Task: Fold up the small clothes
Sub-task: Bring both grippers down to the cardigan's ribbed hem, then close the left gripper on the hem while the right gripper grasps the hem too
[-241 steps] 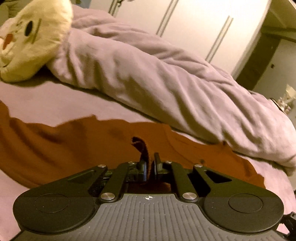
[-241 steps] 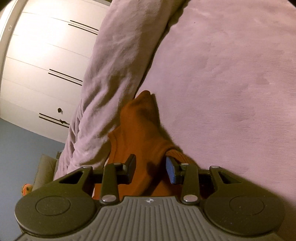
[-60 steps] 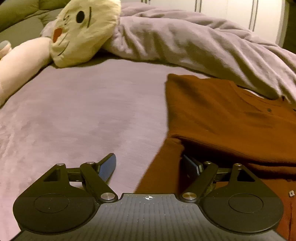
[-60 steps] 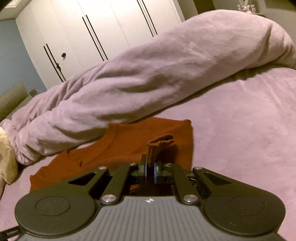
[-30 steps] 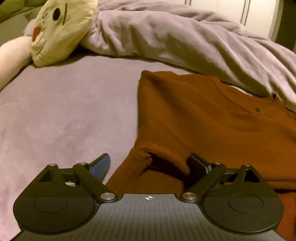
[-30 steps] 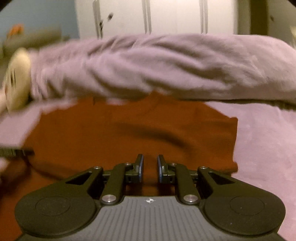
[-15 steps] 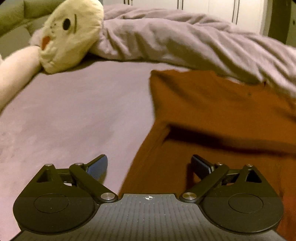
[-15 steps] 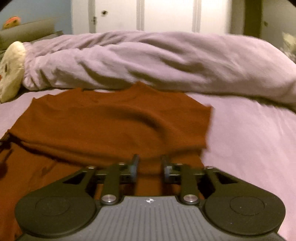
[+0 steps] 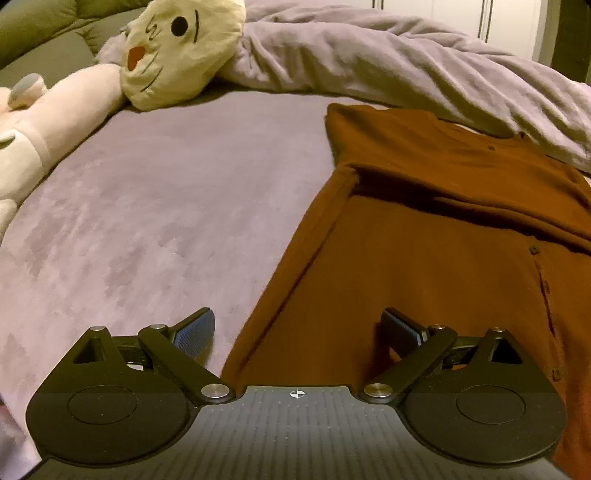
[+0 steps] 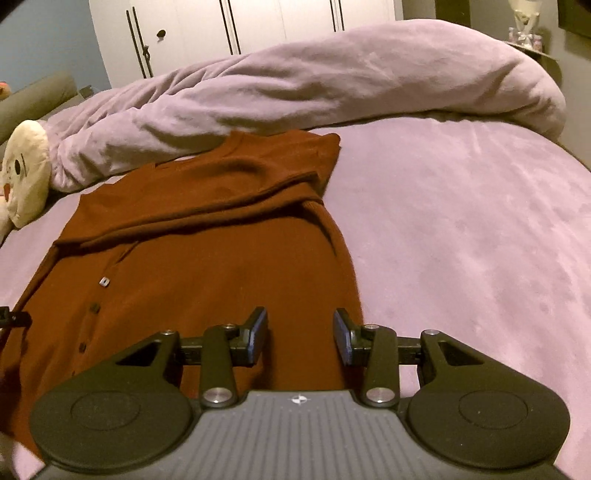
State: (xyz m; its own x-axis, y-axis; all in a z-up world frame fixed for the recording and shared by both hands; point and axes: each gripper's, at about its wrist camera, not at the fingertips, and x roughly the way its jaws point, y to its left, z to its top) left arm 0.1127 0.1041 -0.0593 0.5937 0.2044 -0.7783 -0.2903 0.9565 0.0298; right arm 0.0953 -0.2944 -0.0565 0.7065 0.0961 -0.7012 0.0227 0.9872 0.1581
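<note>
A rust-brown buttoned cardigan [image 9: 436, 258] lies flat on the mauve bed, its sleeves folded across the chest. It also shows in the right wrist view [image 10: 207, 258]. My left gripper [image 9: 297, 332] is open wide and empty, low over the cardigan's lower left edge, its left finger over bare bed. My right gripper [image 10: 299, 336] is open and empty, low over the cardigan's lower right edge. The tip of the left gripper [image 10: 11, 319] peeks in at the right wrist view's left border.
A rumpled mauve duvet [image 9: 406, 62] [image 10: 314, 85] lies along the far side, touching the cardigan's collar. A cream plush toy [image 9: 177, 51] [image 10: 22, 173] lies at the far left. White wardrobes [image 10: 240, 26] stand behind. Bare bed surface [image 10: 480, 221] lies to the right.
My right gripper has let go of the sleeve, opened wider and drawn back to the cardigan's lower right. My left gripper stayed open and drew back toward the lower left edge.
</note>
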